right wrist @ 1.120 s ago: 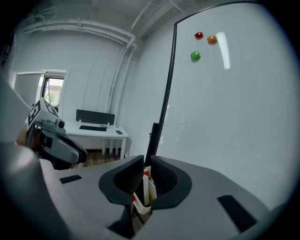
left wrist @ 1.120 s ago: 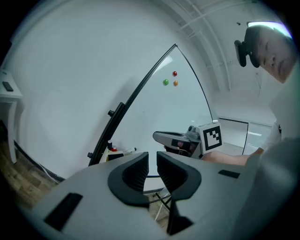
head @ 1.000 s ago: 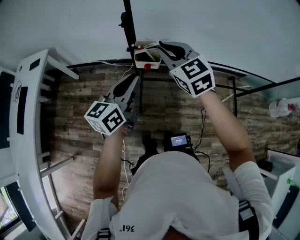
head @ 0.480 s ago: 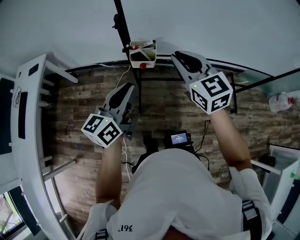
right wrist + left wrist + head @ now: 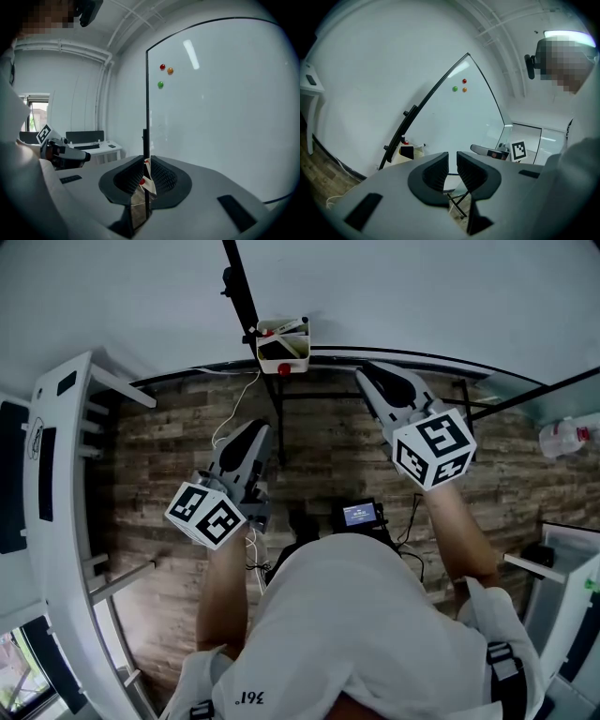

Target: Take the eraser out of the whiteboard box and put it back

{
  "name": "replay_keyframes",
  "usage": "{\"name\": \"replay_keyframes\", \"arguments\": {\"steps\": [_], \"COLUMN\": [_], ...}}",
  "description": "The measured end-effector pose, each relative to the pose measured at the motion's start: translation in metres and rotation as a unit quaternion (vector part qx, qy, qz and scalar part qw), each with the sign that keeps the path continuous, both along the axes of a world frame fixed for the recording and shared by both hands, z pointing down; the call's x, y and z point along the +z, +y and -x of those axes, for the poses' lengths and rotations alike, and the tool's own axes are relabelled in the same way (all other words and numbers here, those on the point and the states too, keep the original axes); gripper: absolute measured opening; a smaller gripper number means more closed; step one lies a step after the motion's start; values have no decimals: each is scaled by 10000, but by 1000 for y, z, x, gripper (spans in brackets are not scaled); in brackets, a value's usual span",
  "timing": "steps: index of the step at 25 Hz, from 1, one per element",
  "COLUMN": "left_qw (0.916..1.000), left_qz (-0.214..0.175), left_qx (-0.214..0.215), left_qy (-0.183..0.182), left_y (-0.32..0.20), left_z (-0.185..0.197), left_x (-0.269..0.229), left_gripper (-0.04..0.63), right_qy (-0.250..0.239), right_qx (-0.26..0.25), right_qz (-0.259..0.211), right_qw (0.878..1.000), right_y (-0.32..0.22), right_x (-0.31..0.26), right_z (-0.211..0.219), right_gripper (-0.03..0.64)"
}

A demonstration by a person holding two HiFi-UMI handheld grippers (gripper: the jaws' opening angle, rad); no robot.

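The whiteboard box (image 5: 283,345) hangs on the board's black left edge, with markers on top and a dark block inside that looks like the eraser (image 5: 279,352). My right gripper (image 5: 367,371) is to the right of the box and apart from it, jaws a narrow gap apart with nothing between them. In the right gripper view (image 5: 144,168) the box (image 5: 149,185) shows far off through that gap. My left gripper (image 5: 261,427) is lower, below the box, also with a narrow empty gap (image 5: 453,161). The box (image 5: 415,152) lies to its left.
The whiteboard (image 5: 422,287) fills the far side, carrying three small magnets (image 5: 459,86). Its black stand legs (image 5: 375,401) cross the wooden floor (image 5: 159,456). A white desk frame (image 5: 56,474) stands at the left, and a bottle (image 5: 567,451) at the right.
My right gripper has left the box and moved right and back toward me, rolling as it went. The left gripper has drawn back a little too. The box has stayed where it was.
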State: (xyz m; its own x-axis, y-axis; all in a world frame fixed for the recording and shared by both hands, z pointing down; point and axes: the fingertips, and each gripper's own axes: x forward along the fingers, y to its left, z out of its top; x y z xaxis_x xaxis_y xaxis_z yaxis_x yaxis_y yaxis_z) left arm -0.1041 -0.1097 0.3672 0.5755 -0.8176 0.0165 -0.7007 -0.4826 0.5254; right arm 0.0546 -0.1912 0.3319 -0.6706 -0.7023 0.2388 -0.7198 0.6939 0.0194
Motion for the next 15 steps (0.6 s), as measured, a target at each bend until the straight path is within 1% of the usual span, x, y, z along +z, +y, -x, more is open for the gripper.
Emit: {"name": "replay_keyframes", "arguments": {"steps": [8, 15], "left_qw": [9998, 9992], "left_qz": [162, 352], "left_qx": [35, 179], "left_qy": [93, 105], "left_y": [22, 39], "left_z": [-3, -8], "left_x": [14, 27], "left_gripper": [60, 60], "right_qy": [-124, -8], "right_qx": [188, 256], "right_qz": [160, 337], "right_qw": [9996, 9991], "right_y": [25, 45], "right_x": [12, 33], "right_z": [-14, -15], "right_gripper": [63, 63]}}
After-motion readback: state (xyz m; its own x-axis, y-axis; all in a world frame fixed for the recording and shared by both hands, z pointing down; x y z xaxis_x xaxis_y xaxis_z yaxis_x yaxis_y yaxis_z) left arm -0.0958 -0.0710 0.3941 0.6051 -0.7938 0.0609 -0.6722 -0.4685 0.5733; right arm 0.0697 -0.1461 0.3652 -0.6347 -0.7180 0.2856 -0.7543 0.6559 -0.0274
